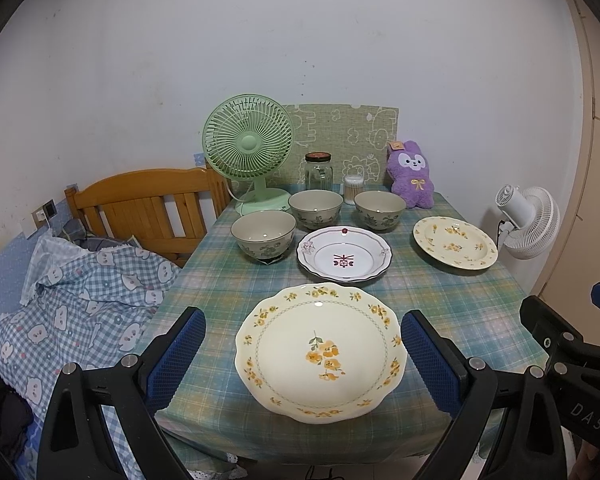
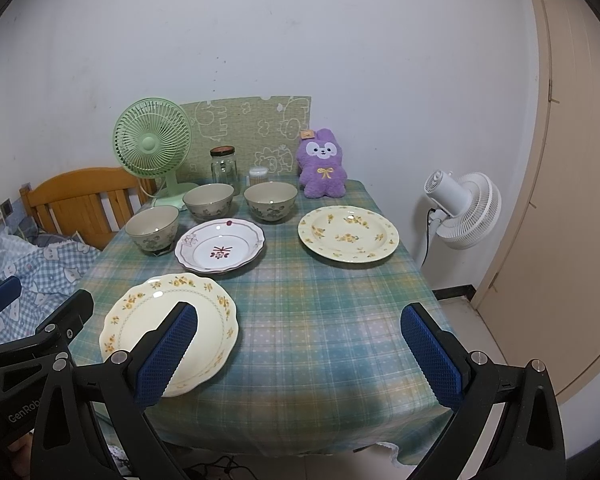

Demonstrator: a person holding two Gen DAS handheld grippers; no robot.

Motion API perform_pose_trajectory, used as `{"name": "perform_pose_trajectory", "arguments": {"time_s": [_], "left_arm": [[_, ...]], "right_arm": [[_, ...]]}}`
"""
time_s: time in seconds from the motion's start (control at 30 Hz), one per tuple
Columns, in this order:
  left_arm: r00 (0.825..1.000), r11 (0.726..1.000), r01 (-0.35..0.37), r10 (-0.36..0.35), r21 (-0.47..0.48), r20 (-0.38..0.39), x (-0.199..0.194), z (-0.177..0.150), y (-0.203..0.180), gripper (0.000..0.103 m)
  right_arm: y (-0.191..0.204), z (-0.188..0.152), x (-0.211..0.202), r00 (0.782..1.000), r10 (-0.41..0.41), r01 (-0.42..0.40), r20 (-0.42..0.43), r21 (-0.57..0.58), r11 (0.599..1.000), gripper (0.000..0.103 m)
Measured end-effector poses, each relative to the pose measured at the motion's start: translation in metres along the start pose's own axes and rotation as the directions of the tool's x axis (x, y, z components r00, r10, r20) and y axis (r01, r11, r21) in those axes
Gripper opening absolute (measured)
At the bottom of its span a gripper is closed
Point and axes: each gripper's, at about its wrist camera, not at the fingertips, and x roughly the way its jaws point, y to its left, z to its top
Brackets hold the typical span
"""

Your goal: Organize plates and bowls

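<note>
A scalloped cream plate with yellow flowers (image 1: 320, 354) (image 2: 156, 320) lies at the table's near edge. My left gripper (image 1: 303, 354) is open, its blue pads on either side of this plate and above it. A white plate with a maroon motif (image 1: 345, 254) (image 2: 220, 246) lies mid-table. A round cream flowered plate (image 1: 455, 242) (image 2: 348, 233) lies at the right. Three grey-green floral bowls (image 1: 263, 236) (image 1: 315, 208) (image 1: 379, 210) stand behind them; they also show in the right wrist view (image 2: 152, 227) (image 2: 208, 200) (image 2: 270, 200). My right gripper (image 2: 299, 352) is open and empty over bare cloth.
A green fan (image 1: 248, 148), a glass jar (image 1: 318, 172), a cotton-swab tub (image 1: 353, 189) and a purple plush (image 1: 412, 180) line the table's back edge. A white floor fan (image 2: 464, 210) stands right of the table. A wooden bed frame (image 1: 148, 204) and checked bedding (image 1: 80, 304) lie left.
</note>
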Motion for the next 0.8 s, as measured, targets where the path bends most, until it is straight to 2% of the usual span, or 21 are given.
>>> {"name": "perform_pose_trajectory", "arguments": {"time_s": [0.47,0.8], "left_arm": [[1.0,1.0,0.002,-0.002,0.002,-0.011,0.002,0.002,-0.001,0.095],[0.999,1.0,-0.006,0.005,-0.014,-0.039,0.016,0.012,0.009,0.089]], "right_arm": [[0.002,0.004,0.002,1.0,0.022,-0.022,-0.009,0.005,1.0,0.102],[0.022,0.022,0.018,0.998,0.044,-0.045,-0.045,-0.011,0.999,0.096]]}}
